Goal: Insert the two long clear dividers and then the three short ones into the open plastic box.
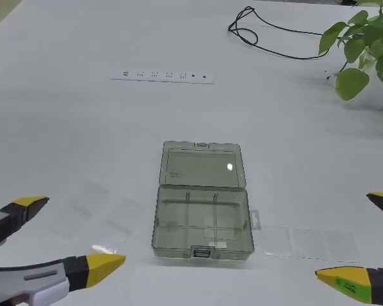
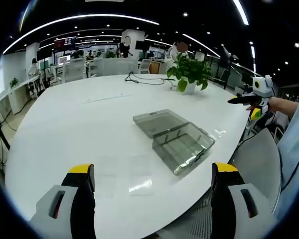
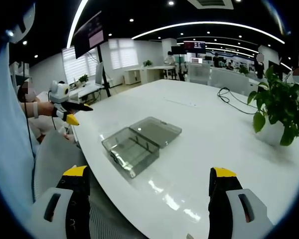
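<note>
A smoky clear plastic box (image 1: 203,220) lies open at the table's centre, its lid (image 1: 202,166) flat behind it; faint lines cross its inside. Short clear dividers (image 1: 92,194) lie to the left of the box, and long clear dividers (image 1: 309,243) to its right. My left gripper (image 1: 70,233) hovers open at the lower left, near the short pieces. At the lower right my right gripper (image 1: 364,239) hangs open beside the long pieces. In the left gripper view the box (image 2: 184,144) is ahead, with dividers (image 2: 139,177) just before the left gripper (image 2: 152,179). The right gripper (image 3: 149,174) faces the box (image 3: 132,149).
A white power strip (image 1: 161,76) lies at the back, a black cable (image 1: 268,35) at the far right, and a potted plant (image 1: 364,48) in the right corner. The white table (image 1: 64,127) ends just below both grippers.
</note>
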Motion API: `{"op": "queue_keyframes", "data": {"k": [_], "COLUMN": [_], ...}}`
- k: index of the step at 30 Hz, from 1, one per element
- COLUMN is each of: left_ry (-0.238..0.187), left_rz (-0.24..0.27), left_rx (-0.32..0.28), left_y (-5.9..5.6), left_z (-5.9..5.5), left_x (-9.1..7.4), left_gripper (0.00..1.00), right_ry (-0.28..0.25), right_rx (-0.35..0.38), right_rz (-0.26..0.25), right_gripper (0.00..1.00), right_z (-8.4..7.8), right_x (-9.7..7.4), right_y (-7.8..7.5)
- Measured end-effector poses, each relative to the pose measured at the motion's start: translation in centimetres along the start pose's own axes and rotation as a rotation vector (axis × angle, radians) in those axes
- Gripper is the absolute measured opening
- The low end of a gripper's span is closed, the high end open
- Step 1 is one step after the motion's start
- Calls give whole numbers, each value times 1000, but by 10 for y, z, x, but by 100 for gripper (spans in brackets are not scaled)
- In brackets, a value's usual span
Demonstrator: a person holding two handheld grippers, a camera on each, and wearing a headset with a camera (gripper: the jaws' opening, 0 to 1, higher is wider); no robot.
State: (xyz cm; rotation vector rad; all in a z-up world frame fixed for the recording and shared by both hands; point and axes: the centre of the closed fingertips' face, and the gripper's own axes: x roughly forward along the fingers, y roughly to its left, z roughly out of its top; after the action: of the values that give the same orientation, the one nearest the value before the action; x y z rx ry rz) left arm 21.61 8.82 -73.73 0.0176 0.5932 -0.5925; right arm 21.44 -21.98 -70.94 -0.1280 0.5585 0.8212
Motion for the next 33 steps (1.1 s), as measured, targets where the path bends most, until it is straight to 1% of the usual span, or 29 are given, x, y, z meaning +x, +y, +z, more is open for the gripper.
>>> {"op": "queue_keyframes", "data": {"k": [8, 9, 11, 17, 18, 19, 20, 21, 22, 23, 24, 27, 28, 30, 31, 32, 33], "left_ry": [9, 14, 7, 40, 50, 84, 78, 84, 110, 113, 135, 150, 172, 188, 209, 210, 222], "left_rz": [-7, -15, -22, -21, -15, -2, -11, -12, -10, -16, -19, -30, -35, -44, -42, -46, -49], "left_rx": [-8, -20, -30, -18, -14, -10, -5, -10, -21, -17, -17, -18, -21, -8, -12, -11, -17], "left_y": [1, 0, -1, -2, -1, 2, 1, 1, 2, 1, 1, -1, -1, -2, -2, -2, -2], "left_z": [-2, -3, -2, -5, -7, -12, -11, -13, -18, -20, -23, -26, -30, -33, -37, -37, -38], "left_x": [3, 4, 5, 11, 11, 11, 14, 16, 18, 19, 20, 22, 24, 25, 26, 27, 28], "left_gripper": [99, 99, 99, 98, 96, 95, 95, 95, 95, 95, 95, 95, 94, 94, 94, 94, 94], "right_ry": [11, 11, 11, 10, 11, 12, 13, 14, 15, 17, 21, 27, 24, 23, 23, 23, 22], "right_rx": [-2, -4, -4, -7, -7, -8, -7, -7, -7, -8, -11, -17, -13, -11, -10, -8, -6], "right_rz": [7, 7, 6, -1, -2, -4, -4, -3, -3, -3, -3, -8, -8, -11, -12, -13, -15], "right_gripper": [100, 100, 100, 100, 100, 100, 100, 100, 100, 100, 100, 100, 100, 100, 100, 100, 100], "right_z": [-1, -1, 0, 2, 2, 2, 1, 1, 1, 0, 0, -2, -1, -2, -3, -3, -4], "right_x": [3, 4, 4, 2, 2, 2, 2, 2, 2, 2, 2, 1, 1, 0, 0, 0, -1], "right_y": [-1, -1, -2, -2, -2, -2, -2, -1, 0, 0, 1, 1, 2, 2, 2, 3, 3]}}
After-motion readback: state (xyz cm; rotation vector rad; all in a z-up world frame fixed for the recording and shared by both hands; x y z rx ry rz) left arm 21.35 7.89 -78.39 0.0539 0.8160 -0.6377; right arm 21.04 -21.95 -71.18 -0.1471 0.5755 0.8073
